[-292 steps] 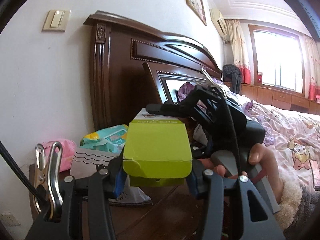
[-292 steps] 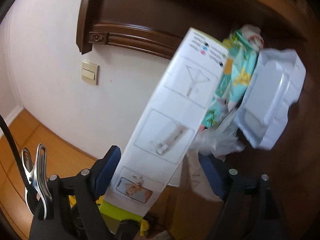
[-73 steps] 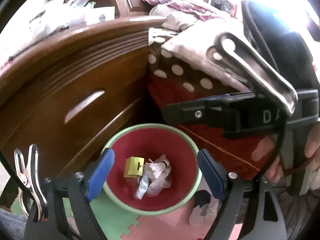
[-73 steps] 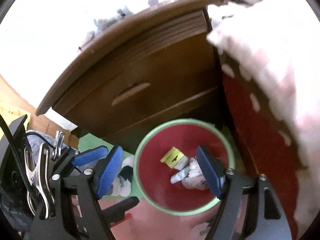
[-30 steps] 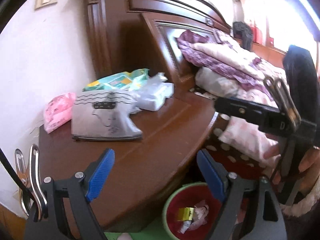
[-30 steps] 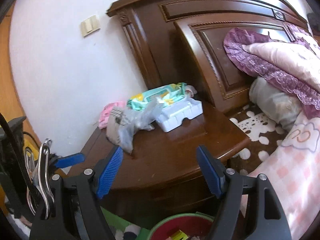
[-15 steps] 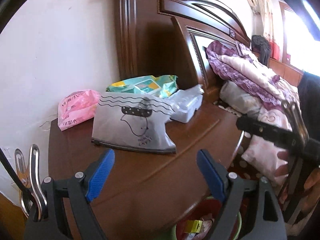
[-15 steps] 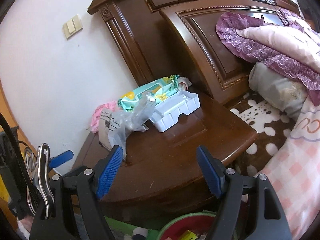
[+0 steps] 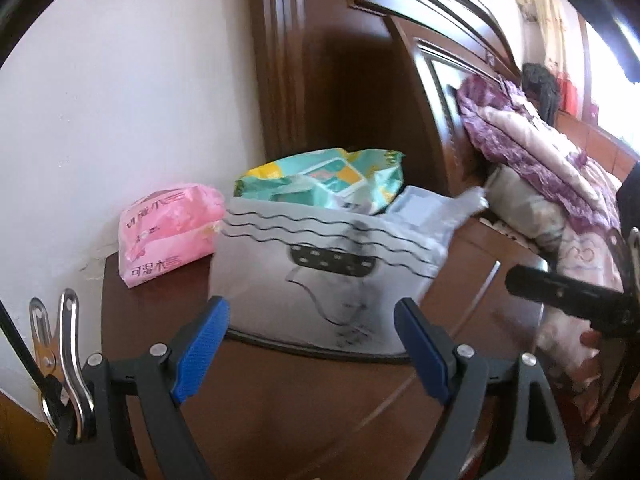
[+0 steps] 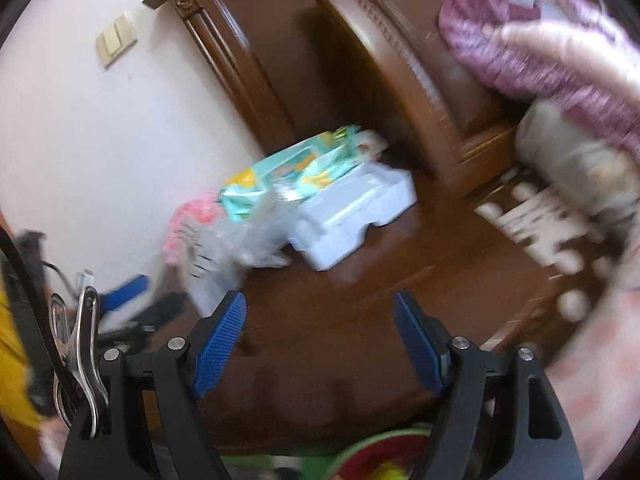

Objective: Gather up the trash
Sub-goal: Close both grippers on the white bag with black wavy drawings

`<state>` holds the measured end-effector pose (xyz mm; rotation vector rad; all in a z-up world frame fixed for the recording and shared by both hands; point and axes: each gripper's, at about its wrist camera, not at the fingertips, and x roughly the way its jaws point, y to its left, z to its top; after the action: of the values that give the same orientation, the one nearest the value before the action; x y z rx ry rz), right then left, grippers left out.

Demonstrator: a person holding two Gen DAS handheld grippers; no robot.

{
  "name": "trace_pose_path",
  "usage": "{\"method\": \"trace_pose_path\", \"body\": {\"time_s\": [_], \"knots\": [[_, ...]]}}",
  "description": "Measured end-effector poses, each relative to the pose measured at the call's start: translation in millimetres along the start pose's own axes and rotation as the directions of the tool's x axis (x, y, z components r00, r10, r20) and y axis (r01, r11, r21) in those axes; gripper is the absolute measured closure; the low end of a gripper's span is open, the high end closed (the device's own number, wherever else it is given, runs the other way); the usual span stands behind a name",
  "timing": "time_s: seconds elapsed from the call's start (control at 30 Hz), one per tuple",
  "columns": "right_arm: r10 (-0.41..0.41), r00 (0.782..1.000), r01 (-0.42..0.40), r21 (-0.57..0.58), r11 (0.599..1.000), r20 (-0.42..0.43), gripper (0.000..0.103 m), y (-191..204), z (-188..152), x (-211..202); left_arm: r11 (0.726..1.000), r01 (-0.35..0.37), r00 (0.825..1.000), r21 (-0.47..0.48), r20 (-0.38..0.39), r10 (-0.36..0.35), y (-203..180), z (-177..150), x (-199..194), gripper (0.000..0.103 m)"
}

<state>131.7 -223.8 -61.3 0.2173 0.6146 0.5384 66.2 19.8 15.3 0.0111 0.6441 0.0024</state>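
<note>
Worktop: dark brown wood nightstand, glossy, vs white wall & bed headboard.
Back L corner: pink tissue pack, by wall.
Mid: grey bag w/ wavy black lines, lying flat.
Behind bag: teal/yellow wipes pack, at headboard.
R of bag: white foam tray, touching clear plastic wrap.
Front half: bare wood.

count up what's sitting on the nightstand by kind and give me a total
Soft packs: 2, pink tissue pack and teal wipes pack
Grey printed bag: 1
White foam tray: 1
Clear crumpled plastic: 1
Total: 5
</note>
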Motion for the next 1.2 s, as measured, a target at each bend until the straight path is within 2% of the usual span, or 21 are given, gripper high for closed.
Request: {"method": "trace_pose_path", "body": {"time_s": [0.07,0.13,0.33,0.47,0.57,0.67,0.73,0.8,0.83,0.87,0.9,0.93,0.97,1.0,1.13,1.2], "knots": [[0.056,0.998,-0.056,0.026,0.998,-0.023,0.026,5,2,10,0.999,0.016,1.0,-0.051,-0.002,-0.017,20,3,-1,0.015],[0.077,0.996,-0.076,0.022,0.997,-0.042,0.026,12,5,22,0.996,0.033,0.999,-0.086,-0.009,-0.034,36,6,0,0.015],[0.05,0.995,-0.055,-0.058,0.997,-0.083,0.026,38,6,58,0.98,0.093,0.994,-0.174,-0.046,-0.103,76,15,27,0.015],[0.038,0.994,-0.049,-0.099,0.994,-0.107,0.026,54,3,75,0.981,0.063,0.993,-0.186,-0.083,-0.079,90,17,51,0.015],[0.032,0.992,-0.048,-0.125,0.991,-0.124,0.026,63,0,84,0.978,0.057,0.994,-0.202,-0.077,-0.074,103,16,58,0.015],[0.049,0.989,-0.068,-0.127,0.99,-0.143,0.026,69,-3,90,0.973,0.093,0.99,-0.211,-0.087,-0.113,113,19,67,0.015],[0.074,0.986,-0.092,-0.115,0.989,-0.15,0.026,72,-4,94,0.957,0.15,0.975,-0.249,-0.123,-0.185,121,21,83,0.015],[0.105,0.983,-0.121,-0.105,0.987,-0.152,0.026,76,-5,98,0.921,0.21,0.953,-0.328,-0.141,-0.268,132,19,94,0.025],[0.115,0.982,-0.131,-0.101,0.986,-0.149,0.026,77,-6,100,0.912,0.222,0.946,-0.345,-0.149,-0.287,133,18,96,0.05],[0.13,0.98,-0.145,-0.097,0.985,-0.149,0.031,78,-7,102,0.913,0.215,0.944,-0.348,-0.166,-0.286,134,17,98,0.081],[0.153,0.975,-0.168,-0.086,0.982,-0.16,0.048,79,-7,105,0.919,0.194,0.946,-0.344,-0.182,-0.268,135,16,98,0.091],[0.176,0.97,-0.19,-0.075,0.979,-0.165,0.06,79,-7,107,0.919,0.196,0.948,-0.341,-0.174,-0.267,135,15,96,0.096],[0.188,0.97,-0.201,-0.072,0.977,-0.157,0.086,80,-7,106,0.918,0.21,0.948,-0.337,-0.158,-0.275,135,14,93,0.099],[0.179,0.973,-0.191,-0.075,0.979,-0.147,0.102,81,-6,105,0.915,0.226,0.949,-0.335,-0.137,-0.285,134,13,87,0.101],[0.215,0.968,-0.227,-0.08,0.971,-0.131,0.102,85,-6,102,0.908,0.25,0.957,-0.335,-0.057,-0.285,136,11,59,0.103],[0.234,0.964,-0.245,-0.083,0.966,-0.126,0.102,86,-7,98,0.903,0.267,0.955,-0.337,-0.031,-0.294,136,10,48,0.103]]}}
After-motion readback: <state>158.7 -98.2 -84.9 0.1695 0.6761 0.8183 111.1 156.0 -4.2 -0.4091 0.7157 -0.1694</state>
